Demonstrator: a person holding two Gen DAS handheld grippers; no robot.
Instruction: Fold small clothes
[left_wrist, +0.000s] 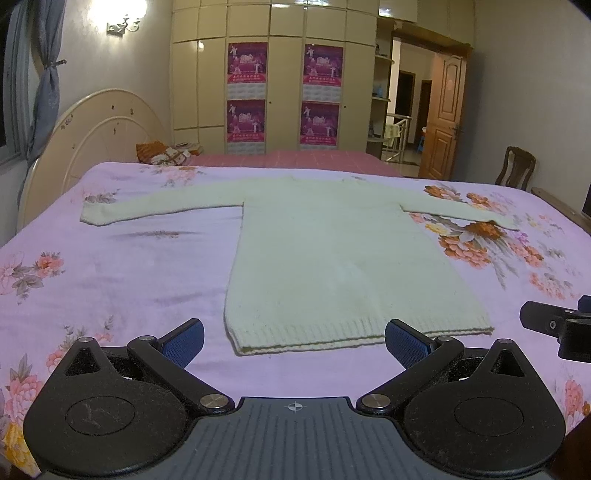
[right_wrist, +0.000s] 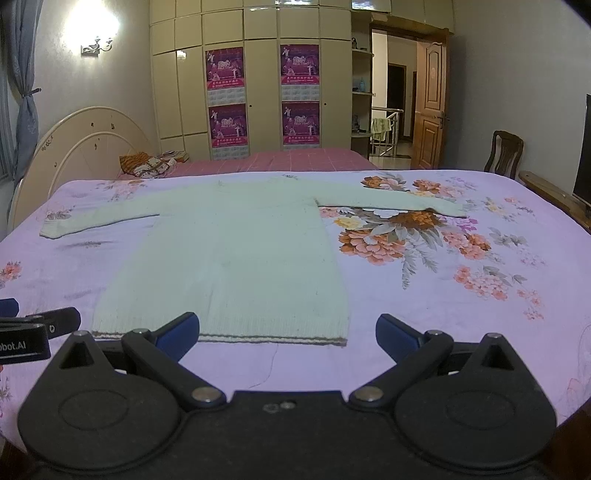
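My left gripper (left_wrist: 294, 341) and right gripper (right_wrist: 288, 336) are wide open and empty, so I should grab the sweater (left_wrist: 332, 258) hem just ahead evenly.

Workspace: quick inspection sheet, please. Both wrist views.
Surface: bed with lilac floral sheet.
Job's things: pale sweater flat, unfolded, both sleeves spread, hem nearest the grippers.
Clutter: nothing seen on the sheet.
Grippers: left gripper open, empty; right gripper open, empty; both short of the hem.
Cables: nothing seen.
Surroundings: second bed, headboard, wardrobe with posters, open door, chair.
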